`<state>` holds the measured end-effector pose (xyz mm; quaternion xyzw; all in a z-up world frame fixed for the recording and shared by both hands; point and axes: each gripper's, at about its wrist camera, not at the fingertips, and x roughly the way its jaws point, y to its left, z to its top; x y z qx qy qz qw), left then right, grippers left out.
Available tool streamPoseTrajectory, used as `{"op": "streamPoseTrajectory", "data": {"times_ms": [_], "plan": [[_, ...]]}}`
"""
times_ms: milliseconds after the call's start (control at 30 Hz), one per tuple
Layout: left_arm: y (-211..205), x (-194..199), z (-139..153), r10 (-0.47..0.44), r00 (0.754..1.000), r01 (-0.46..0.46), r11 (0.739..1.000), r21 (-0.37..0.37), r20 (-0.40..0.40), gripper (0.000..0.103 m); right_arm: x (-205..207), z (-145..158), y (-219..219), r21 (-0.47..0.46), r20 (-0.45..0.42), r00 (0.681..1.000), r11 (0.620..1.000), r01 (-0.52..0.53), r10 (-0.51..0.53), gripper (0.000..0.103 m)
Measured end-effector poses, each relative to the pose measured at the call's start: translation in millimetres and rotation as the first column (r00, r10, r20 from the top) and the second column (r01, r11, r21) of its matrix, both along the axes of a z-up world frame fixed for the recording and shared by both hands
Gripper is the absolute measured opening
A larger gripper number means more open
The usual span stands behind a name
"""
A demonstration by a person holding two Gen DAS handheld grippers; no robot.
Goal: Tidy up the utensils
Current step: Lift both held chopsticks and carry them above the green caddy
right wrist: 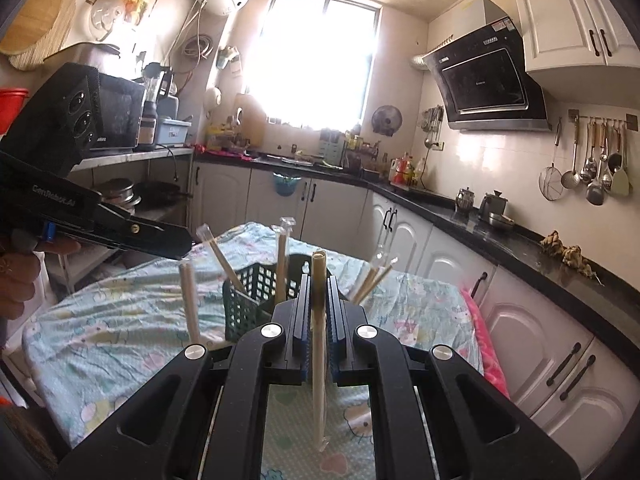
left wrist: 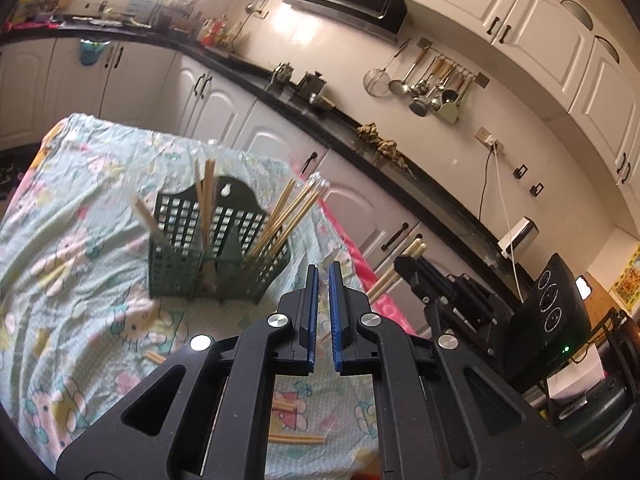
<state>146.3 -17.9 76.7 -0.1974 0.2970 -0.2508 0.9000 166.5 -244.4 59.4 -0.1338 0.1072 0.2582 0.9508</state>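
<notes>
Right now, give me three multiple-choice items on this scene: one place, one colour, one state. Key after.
1. Where is the basket? A) black counter B) clothed table C) floor
2. Basket colour? A) red B) white C) green
3. Right tool? A) open, empty B) shut on chopsticks C) shut, empty

Key: 1 B, it stands on the patterned cloth; 2 C, its mesh walls are dark green; 3 B, the wrapped chopsticks stand upright, clamped between its pads.
</notes>
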Motion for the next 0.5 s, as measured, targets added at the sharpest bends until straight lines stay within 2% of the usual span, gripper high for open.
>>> {"op": "streamPoseTrajectory", "data": {"times_ms": [500], "plan": [[1,10,51,-0.004,0.994,0.004,1.0,-0.002,0.105,0.003,-2,39,14,0.073,0.032,0.998,0.996,-0.06,0.058,0.007]]}}
